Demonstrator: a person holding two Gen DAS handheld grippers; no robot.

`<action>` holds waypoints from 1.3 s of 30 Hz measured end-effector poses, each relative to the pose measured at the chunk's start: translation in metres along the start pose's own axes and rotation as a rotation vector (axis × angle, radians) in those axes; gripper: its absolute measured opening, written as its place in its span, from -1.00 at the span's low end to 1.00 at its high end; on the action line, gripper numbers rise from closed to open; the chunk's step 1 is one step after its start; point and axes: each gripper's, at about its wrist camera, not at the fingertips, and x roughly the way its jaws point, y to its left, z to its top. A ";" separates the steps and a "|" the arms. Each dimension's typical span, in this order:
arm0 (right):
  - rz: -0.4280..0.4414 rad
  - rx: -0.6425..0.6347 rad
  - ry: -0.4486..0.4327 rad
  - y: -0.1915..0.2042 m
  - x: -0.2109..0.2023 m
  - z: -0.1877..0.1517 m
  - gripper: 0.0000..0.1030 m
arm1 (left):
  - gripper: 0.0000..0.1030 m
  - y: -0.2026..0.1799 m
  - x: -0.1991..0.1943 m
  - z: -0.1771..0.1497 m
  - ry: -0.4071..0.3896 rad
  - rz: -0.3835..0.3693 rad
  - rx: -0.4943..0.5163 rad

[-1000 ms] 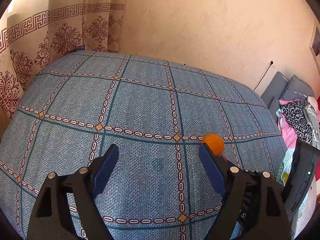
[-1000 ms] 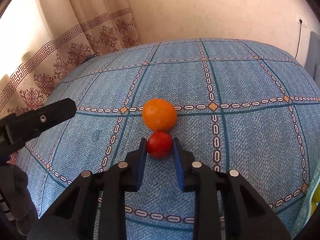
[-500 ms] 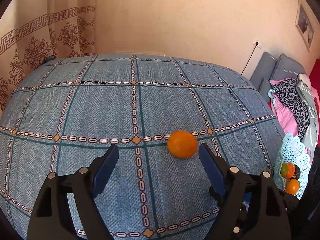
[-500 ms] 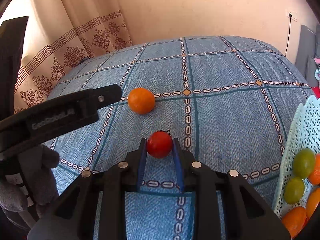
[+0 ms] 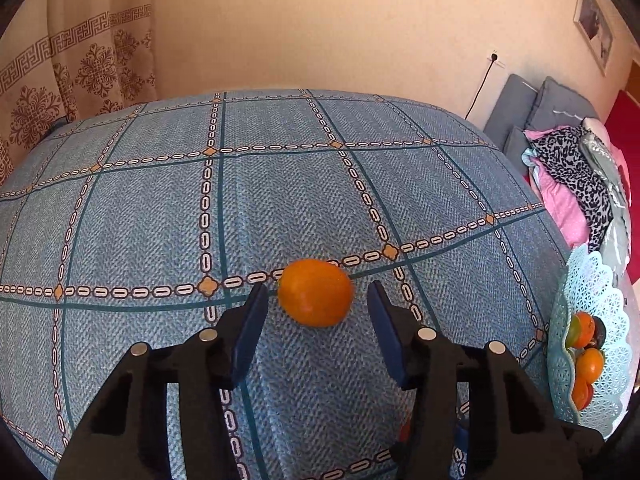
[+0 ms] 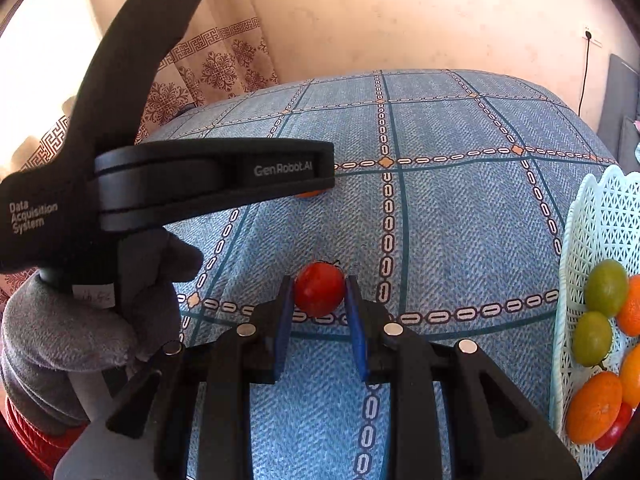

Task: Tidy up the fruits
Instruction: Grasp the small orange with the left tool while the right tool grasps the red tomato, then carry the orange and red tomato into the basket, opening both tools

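Left wrist view shows the left claw closing around a smooth, firm-looking orange (pads not yet touching), best pinched across its middle, while the right claw stays clamped on a softer red tomato.

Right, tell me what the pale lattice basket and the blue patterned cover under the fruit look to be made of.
Pale lattice basket: likely moulded plastic with a faint sheen; the even openwork and stiff scalloped rim suggest it. Blue patterned cover: woven cloth, matte; a herringbone weave shows, and it drapes softly over the rounded edge. Whether cotton or synthetic cannot be told.
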 end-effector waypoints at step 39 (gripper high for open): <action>0.068 0.034 -0.086 0.017 -0.089 -0.041 -0.49 | -0.20 -0.013 -0.101 -0.062 -0.135 0.017 0.014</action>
